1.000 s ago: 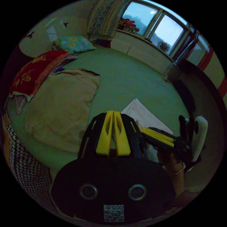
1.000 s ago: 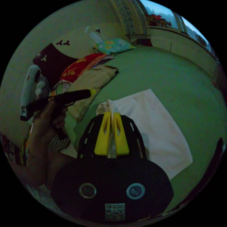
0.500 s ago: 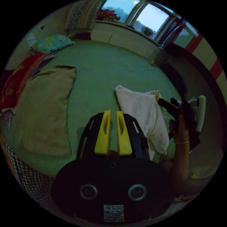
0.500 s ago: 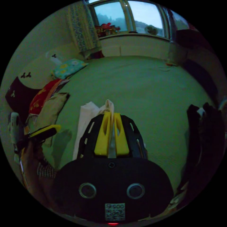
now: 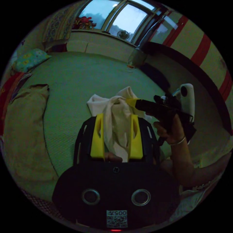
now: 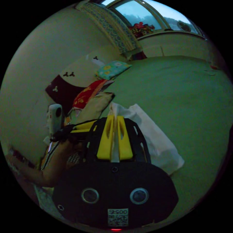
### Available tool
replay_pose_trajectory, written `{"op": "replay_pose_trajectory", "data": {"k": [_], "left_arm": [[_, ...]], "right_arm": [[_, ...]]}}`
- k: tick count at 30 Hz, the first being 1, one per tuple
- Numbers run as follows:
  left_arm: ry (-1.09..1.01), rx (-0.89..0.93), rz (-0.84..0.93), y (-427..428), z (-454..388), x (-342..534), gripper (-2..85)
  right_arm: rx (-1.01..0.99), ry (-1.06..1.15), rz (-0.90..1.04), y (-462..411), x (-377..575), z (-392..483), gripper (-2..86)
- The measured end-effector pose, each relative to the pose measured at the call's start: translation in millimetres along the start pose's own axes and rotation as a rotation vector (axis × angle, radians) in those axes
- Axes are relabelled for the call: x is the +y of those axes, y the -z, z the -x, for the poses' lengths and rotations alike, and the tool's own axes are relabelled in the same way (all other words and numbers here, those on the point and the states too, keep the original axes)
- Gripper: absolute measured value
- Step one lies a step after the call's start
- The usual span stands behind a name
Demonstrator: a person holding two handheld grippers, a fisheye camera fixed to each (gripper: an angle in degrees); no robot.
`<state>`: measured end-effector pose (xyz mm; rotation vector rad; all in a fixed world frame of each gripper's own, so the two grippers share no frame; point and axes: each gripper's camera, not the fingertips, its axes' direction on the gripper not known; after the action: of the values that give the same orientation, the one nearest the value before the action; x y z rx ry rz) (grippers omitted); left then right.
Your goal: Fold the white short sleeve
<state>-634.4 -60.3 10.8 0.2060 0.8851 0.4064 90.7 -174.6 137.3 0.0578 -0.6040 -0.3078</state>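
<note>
**Garment gripped by right gripper, draped through left**

Presently, the green bed [image 6: 184,97] carries the white short sleeve [image 6: 150,136], its long axis running from 11 toward 5 o'clock in the right gripper view. The right gripper [image 6: 114,138] is clamped on its bunched upper end. In the left gripper view, the left gripper [image 5: 116,133] stands wide apart, cloth [image 5: 116,121] hanging between its jaws, neither pressing.

A wide bed covered in a green textured sheet [image 5: 80,72]. On it lie a tan pillow [image 5: 21,126], a red patterned cloth [image 6: 85,94], a turquoise floral pillow [image 6: 111,69], and a white short-sleeve garment [image 6: 150,138], partly lifted.
</note>
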Motion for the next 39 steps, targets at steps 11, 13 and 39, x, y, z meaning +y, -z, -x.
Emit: {"op": "replay_pose_trajectory", "data": {"k": [11,13,39], "left_arm": [[0.025,-0.095,-0.005,-2,-5,1,1.6],[0.033,-0.146,-0.004,-1,-4,2,1.2],[0.373,-0.533,-0.187,7,68,22,1.3]], "right_arm": [[0.018,-0.038,-0.027,40,-18,-45,-1.5],[0.044,-0.063,-0.048,49,-21,-54,-1.6],[0.691,-0.278,-0.245,67,-80,-94,1.0]]}}
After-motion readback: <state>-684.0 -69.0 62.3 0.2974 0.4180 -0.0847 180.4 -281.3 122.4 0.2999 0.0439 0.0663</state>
